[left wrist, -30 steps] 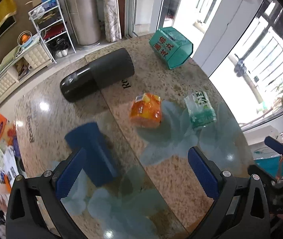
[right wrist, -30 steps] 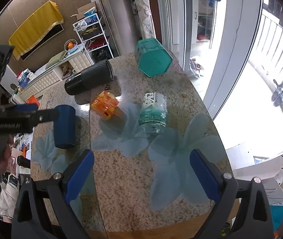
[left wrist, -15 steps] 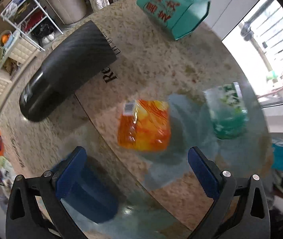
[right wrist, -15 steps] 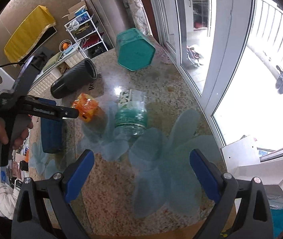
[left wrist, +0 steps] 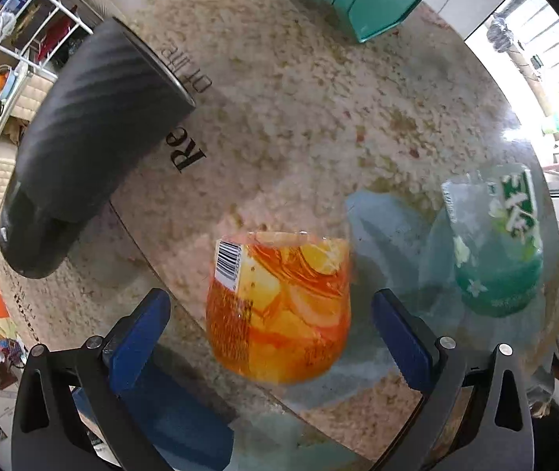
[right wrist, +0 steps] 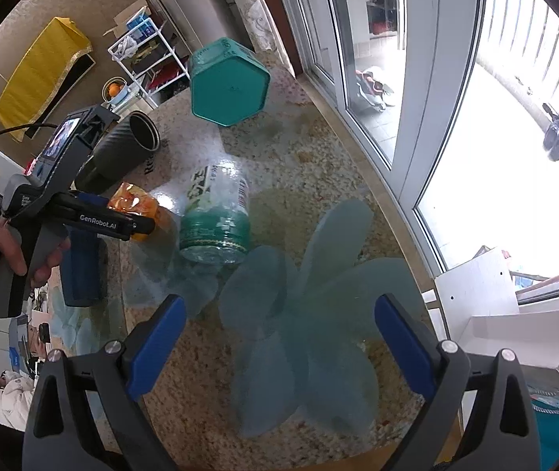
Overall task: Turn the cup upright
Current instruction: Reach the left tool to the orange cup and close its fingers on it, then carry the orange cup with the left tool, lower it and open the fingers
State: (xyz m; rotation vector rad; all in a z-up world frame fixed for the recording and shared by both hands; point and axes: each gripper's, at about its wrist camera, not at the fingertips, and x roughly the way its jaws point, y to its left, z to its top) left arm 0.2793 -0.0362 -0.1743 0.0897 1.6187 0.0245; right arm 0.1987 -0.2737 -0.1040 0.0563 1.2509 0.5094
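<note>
Cup [left wrist: 279, 310], orange, inverted on the worktop [left wrist: 318, 117], sits between the wide-open fingers of the left gripper [left wrist: 271, 337]. Advance until both pads flank its mid-wall, then close. Green cup [left wrist: 495, 235] stands at 2 o'clock; right gripper [right wrist: 279, 349] is wide, empty.

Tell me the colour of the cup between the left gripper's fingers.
Orange and yellow cup with citrus-slice print and a barcode label, clearest in the left wrist view.

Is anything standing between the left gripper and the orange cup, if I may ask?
Nothing visible: the orange cup sits straight ahead of the open left gripper; the blue cup lies aside.
</note>
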